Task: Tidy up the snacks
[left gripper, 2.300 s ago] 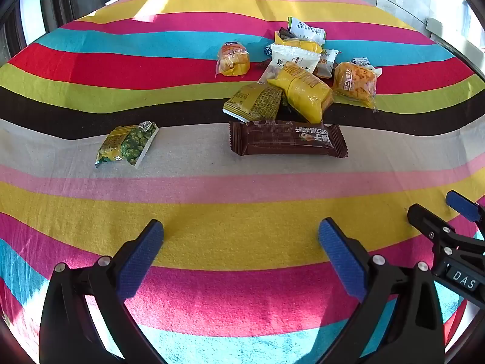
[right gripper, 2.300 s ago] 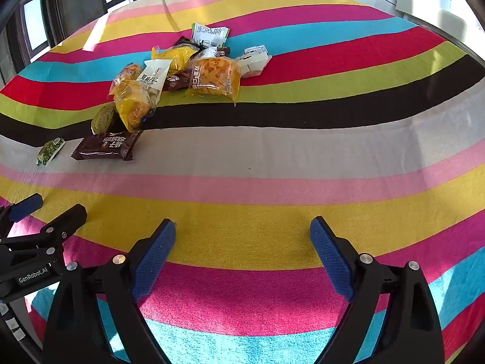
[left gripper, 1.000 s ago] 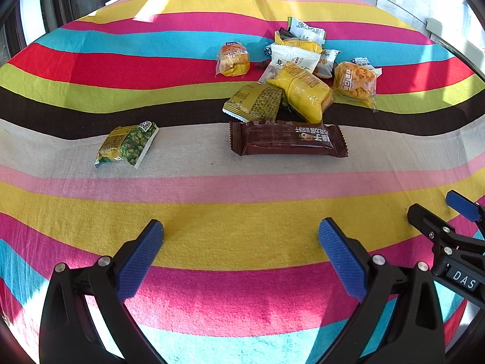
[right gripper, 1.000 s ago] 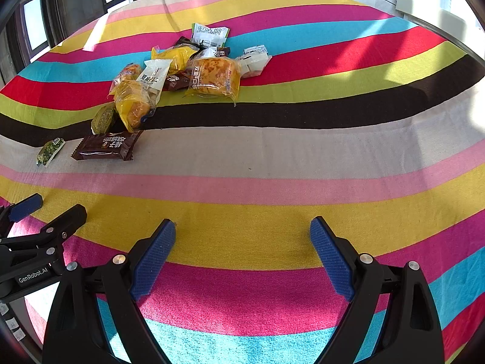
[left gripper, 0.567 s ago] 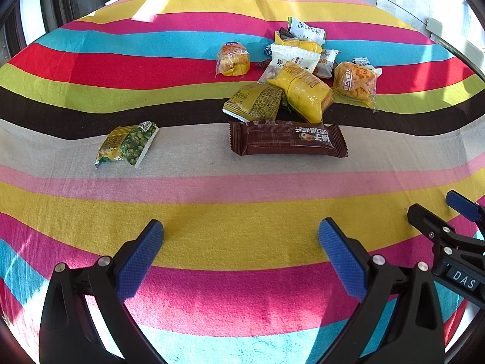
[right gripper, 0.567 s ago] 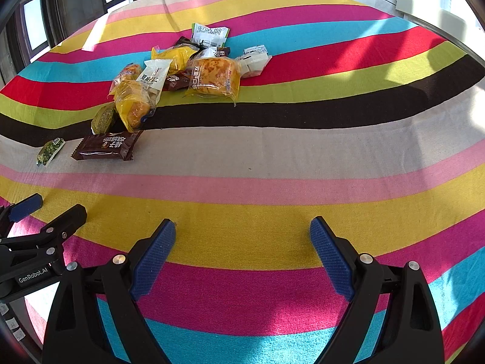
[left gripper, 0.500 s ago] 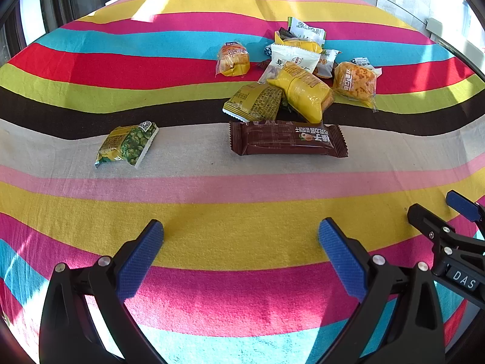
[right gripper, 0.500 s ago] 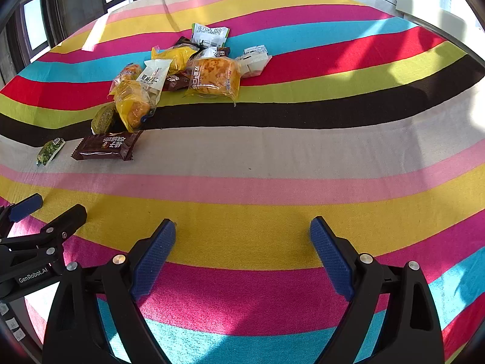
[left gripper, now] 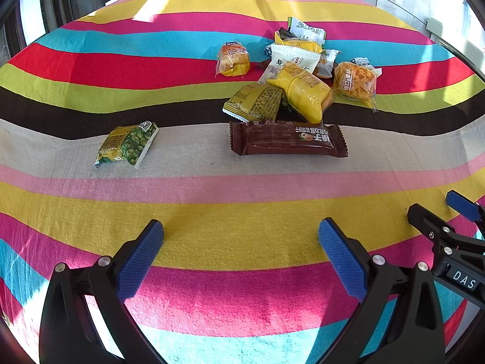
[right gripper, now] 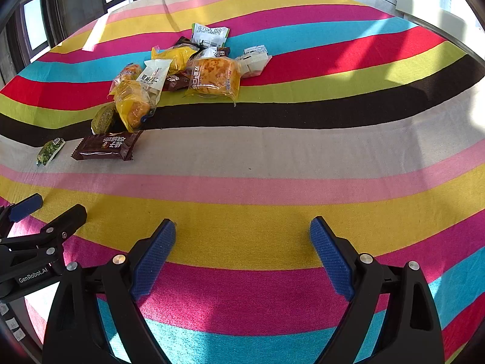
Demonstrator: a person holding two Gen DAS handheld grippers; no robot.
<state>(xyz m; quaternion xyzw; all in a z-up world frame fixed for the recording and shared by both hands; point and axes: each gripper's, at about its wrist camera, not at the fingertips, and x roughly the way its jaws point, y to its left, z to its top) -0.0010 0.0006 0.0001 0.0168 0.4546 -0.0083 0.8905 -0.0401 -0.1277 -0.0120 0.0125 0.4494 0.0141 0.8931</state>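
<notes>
Several snack packets lie on a striped tablecloth [left gripper: 242,236]. A brown chocolate bar [left gripper: 288,142] rests nearest, with a green pea packet [left gripper: 127,145] alone to its left. Behind them are an olive-yellow packet [left gripper: 254,102], a yellow cake packet [left gripper: 304,91], an orange bread packet [left gripper: 355,83], a small bun packet [left gripper: 232,59] and white packets [left gripper: 293,57]. My left gripper [left gripper: 239,242] hangs open over the yellow stripe, well short of the bar. My right gripper [right gripper: 242,242] is open too, with the pile [right gripper: 182,72] far to its upper left.
The right gripper's side [left gripper: 448,236] shows at the right edge of the left wrist view; the left gripper's side [right gripper: 39,236] shows at the left edge of the right wrist view. Windows and dark frames [left gripper: 36,15] lie beyond the table's far edge.
</notes>
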